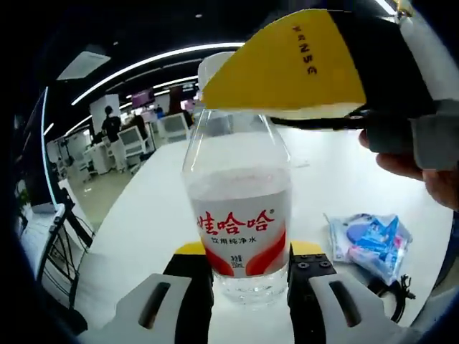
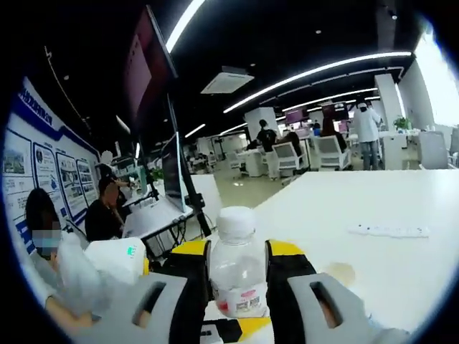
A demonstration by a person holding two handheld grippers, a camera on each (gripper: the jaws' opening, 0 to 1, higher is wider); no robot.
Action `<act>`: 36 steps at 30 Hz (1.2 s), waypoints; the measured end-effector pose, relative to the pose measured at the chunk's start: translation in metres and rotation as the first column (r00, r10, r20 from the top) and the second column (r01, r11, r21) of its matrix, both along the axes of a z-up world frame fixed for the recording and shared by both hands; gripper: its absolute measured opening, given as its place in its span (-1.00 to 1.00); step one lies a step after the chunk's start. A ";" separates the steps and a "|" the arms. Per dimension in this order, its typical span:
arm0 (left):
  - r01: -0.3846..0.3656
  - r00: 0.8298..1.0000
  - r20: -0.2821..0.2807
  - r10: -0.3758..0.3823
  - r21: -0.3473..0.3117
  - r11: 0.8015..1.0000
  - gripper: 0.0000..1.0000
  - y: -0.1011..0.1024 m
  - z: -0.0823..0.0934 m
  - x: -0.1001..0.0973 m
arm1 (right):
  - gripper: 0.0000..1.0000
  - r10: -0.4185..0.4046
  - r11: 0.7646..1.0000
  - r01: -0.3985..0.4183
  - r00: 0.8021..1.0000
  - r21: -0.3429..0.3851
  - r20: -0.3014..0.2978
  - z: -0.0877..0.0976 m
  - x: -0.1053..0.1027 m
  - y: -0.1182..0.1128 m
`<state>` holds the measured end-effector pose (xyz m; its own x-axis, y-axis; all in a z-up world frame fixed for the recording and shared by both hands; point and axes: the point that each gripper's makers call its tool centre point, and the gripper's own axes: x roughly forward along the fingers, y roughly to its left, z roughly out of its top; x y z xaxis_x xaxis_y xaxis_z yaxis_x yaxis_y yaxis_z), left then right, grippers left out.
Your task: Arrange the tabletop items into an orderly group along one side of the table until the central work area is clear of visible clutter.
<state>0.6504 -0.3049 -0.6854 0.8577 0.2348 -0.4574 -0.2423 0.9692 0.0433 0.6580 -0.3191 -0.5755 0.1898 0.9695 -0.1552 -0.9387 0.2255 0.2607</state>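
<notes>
Ceiling light strips (image 2: 315,72) bright against dark ceiling; counter (image 2: 373,208) glares white, window side overexposed; fisheye bends edges, near objects soft.

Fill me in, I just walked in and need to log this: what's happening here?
A person is tidying a white table with two handheld grippers. The left gripper grips a water bottle low on its body, and the right gripper clamps the same bottle near its cap. A blue snack packet lies to one side, a white power strip further off.
</notes>
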 end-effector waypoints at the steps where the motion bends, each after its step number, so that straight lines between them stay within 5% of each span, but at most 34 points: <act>1: 0.000 1.000 0.000 0.000 0.007 1.000 -0.31 0.001 0.000 0.001 | -0.37 -0.005 1.000 0.005 1.000 0.004 -0.002 0.001 0.002 -0.004; 4: -0.016 1.000 0.010 0.016 -0.006 1.000 -0.31 0.006 0.001 0.004 | -0.38 -0.091 0.994 0.094 0.995 0.061 -0.052 0.016 0.025 -0.037; 11: -0.050 0.998 0.025 0.051 -0.014 0.999 -0.34 0.023 0.000 0.017 | -0.39 -0.248 0.967 0.252 0.966 0.043 -0.079 0.005 0.053 -0.131; 17: -0.074 0.997 0.034 0.075 -0.017 0.997 -0.33 0.037 0.000 0.029 | -0.39 -0.396 0.918 0.397 0.910 -0.011 -0.127 -0.013 0.061 -0.222; 20: -0.068 0.997 0.035 0.068 -0.018 0.998 -0.33 0.044 -0.003 0.036 | -0.39 -0.476 0.873 0.488 0.856 0.010 -0.203 -0.006 0.062 -0.259; 26: -0.080 0.996 0.026 0.080 -0.020 0.997 -0.32 0.054 -0.015 0.051 | -0.39 -0.500 0.853 0.518 0.847 0.066 -0.181 0.021 0.059 -0.283; 36: -0.114 0.991 0.059 0.118 -0.054 0.992 -0.32 0.070 -0.036 0.078 | -0.39 -0.564 0.822 0.570 0.816 0.016 -0.127 0.022 0.063 -0.323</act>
<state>0.7288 -0.2348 -0.7213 0.8531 0.3123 -0.4179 -0.3539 0.9350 -0.0238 0.7215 -0.6422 -0.5533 0.6925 0.7028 -0.1630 -0.6129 0.6922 0.3810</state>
